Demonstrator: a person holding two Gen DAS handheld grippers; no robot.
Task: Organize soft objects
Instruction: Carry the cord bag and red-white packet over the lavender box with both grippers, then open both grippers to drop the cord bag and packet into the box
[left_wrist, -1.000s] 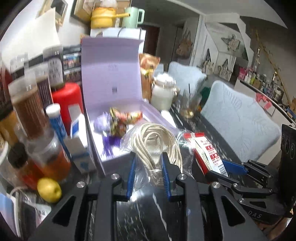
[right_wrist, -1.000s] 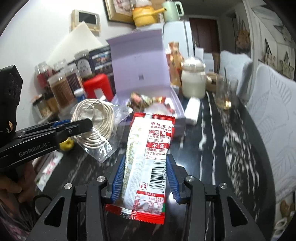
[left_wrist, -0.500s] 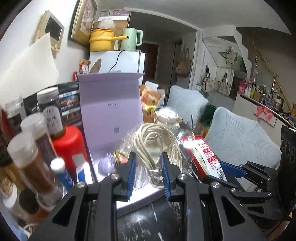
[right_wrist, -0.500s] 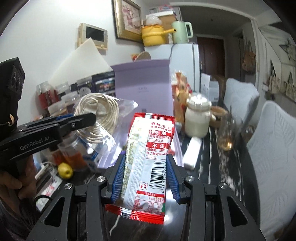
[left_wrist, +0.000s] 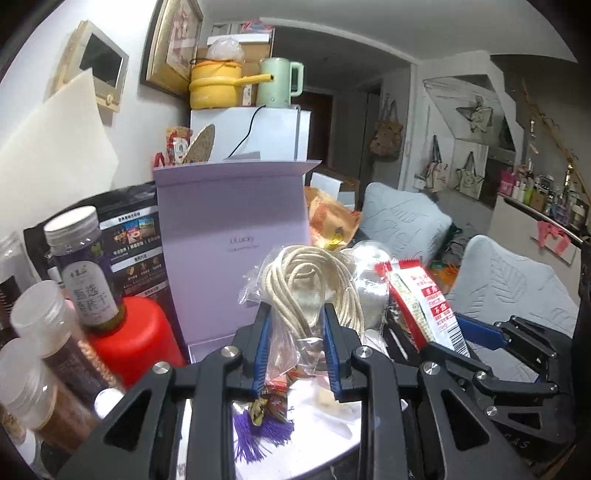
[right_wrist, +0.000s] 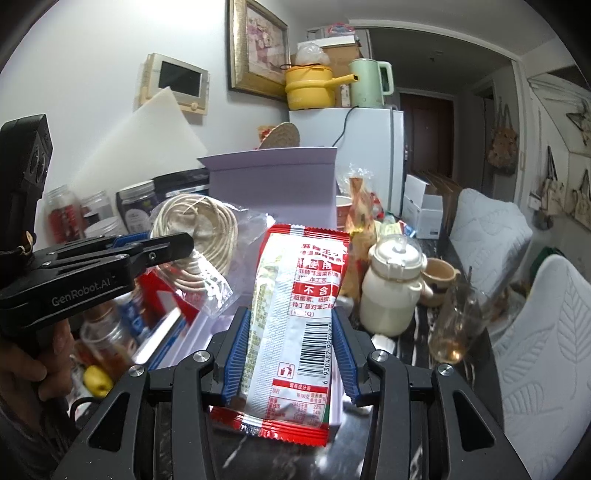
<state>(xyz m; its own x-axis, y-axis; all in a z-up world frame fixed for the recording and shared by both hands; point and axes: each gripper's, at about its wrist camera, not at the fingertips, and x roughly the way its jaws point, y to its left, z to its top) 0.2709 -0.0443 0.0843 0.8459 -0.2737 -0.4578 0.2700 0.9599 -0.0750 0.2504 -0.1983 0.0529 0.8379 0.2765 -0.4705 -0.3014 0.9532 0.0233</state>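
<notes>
My left gripper (left_wrist: 297, 325) is shut on a clear bag of coiled cream rope (left_wrist: 314, 284) and holds it up above the open lilac gift box (left_wrist: 229, 236). Wrapped sweets and a purple tassel (left_wrist: 264, 424) lie in the box tray below. My right gripper (right_wrist: 291, 332) is shut on a red and white snack packet (right_wrist: 295, 317), held upright just in front of the box (right_wrist: 273, 184). The rope bag (right_wrist: 195, 236) and the left gripper (right_wrist: 162, 251) show at the left of the right wrist view; the packet (left_wrist: 424, 306) shows at the right of the left wrist view.
Jars (left_wrist: 81, 266) and a red container (left_wrist: 129, 339) crowd the left of the box. A cream pot (right_wrist: 395, 280), a mug and a glass (right_wrist: 458, 321) stand to the right. A yellow lemon (right_wrist: 96, 380) lies low left. Grey cushioned chairs (right_wrist: 546, 332) line the right side.
Both grippers have risen with their loads and moved closer over the box. The rope bag now hangs above the box tray; the packet stands higher before the lid.
</notes>
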